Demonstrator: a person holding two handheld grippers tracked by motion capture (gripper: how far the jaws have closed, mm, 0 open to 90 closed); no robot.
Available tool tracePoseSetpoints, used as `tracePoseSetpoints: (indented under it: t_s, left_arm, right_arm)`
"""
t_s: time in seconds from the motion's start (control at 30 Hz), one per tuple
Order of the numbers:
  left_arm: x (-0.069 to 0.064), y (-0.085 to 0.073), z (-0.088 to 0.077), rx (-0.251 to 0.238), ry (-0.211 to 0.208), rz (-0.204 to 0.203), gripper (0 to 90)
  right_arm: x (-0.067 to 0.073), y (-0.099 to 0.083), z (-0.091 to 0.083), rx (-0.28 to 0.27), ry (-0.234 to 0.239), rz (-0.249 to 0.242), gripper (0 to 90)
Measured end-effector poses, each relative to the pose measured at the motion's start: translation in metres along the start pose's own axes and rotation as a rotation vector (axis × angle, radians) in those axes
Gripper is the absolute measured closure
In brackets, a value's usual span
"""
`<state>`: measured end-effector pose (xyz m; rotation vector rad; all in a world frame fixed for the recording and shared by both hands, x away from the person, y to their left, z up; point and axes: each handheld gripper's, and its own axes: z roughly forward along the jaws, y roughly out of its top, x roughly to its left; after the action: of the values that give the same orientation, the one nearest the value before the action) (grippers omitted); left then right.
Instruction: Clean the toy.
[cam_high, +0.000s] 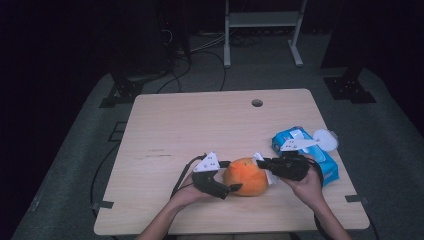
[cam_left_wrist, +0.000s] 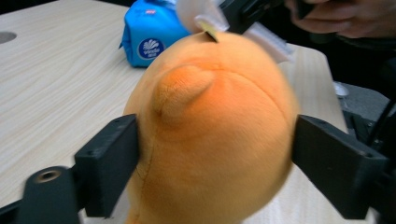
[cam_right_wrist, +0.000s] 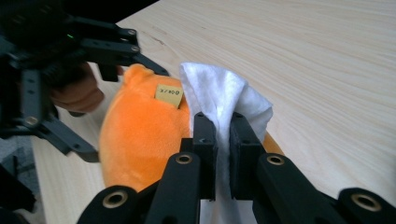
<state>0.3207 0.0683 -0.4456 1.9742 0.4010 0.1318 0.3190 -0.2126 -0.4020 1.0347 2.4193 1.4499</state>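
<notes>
An orange plush toy (cam_high: 245, 176) lies on the wooden table (cam_high: 200, 125) near the front edge. My left gripper (cam_high: 231, 176) reaches in from the left, and its jaws stand on either side of the plush (cam_left_wrist: 210, 130) without squeezing it. A small yellow tag (cam_right_wrist: 169, 97) is stuck on the plush (cam_right_wrist: 140, 135). My right gripper (cam_right_wrist: 223, 140) is shut on a white wipe (cam_right_wrist: 219, 93), which it holds against the plush's right end beside the tag. In the high view the right gripper (cam_high: 261, 161) comes in from the right.
A blue pack of wet wipes (cam_high: 305, 150) with its white lid (cam_high: 324, 139) flipped up lies just right of the plush, behind my right hand. A cable hole (cam_high: 257, 103) sits in the table's far side. A metal stand (cam_high: 262, 20) rises beyond the table.
</notes>
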Motion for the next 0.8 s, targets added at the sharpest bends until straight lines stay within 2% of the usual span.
tracePoseSetpoints:
  t_s: [0.07,0.17,0.23,0.27,0.3,0.37,0.43,0.47,0.53,0.67,0.73,0.8]
  left_arm:
    - [0.001,-0.003,0.005,0.023,-0.005,-0.009,7.6]
    - [-0.001,-0.005,0.005,0.031,-0.010,-0.002,8.4]
    - [-0.002,-0.002,0.000,0.025,0.002,0.012,22.4]
    - [-0.001,0.000,-0.004,0.005,0.002,0.002,29.6]
    - [0.000,0.002,-0.007,-0.004,0.003,0.001,31.8]
    - [0.000,0.008,-0.012,-0.020,0.008,-0.001,32.9]
    - [-0.001,0.011,-0.015,-0.011,0.027,0.012,33.0]
    - [-0.002,0.011,-0.015,0.004,0.039,0.027,33.2]
    - [-0.005,0.013,-0.014,0.011,0.048,0.026,33.7]
    - [-0.012,0.017,-0.010,0.014,0.054,0.040,34.3]
    - [-0.014,0.019,-0.012,0.008,0.046,0.036,34.3]
    - [-0.013,0.021,-0.018,-0.007,0.045,0.033,34.4]
  right_arm:
    - [0.008,0.003,0.002,0.001,0.009,-0.020,82.6]
    - [0.020,0.008,0.004,0.004,0.016,-0.058,82.6]
    - [0.028,0.011,0.006,0.001,0.017,-0.090,82.5]
    - [0.026,0.011,0.004,-0.004,0.015,-0.086,82.6]
    - [0.022,0.010,0.003,-0.011,0.014,-0.075,82.6]
    - [0.012,0.006,0.001,-0.006,-0.015,-0.059,82.6]
    - [0.006,0.001,0.001,0.007,-0.024,-0.030,82.6]
    - [0.007,0.001,0.001,0.009,-0.022,-0.030,82.6]
    - [0.014,0.006,0.002,-0.001,-0.014,-0.046,82.6]
    - [0.036,0.019,0.000,-0.046,0.068,-0.095,82.6]
    - [0.041,0.021,0.003,-0.034,0.052,-0.130,82.6]
    - [0.036,0.019,0.003,-0.035,0.054,-0.106,82.6]
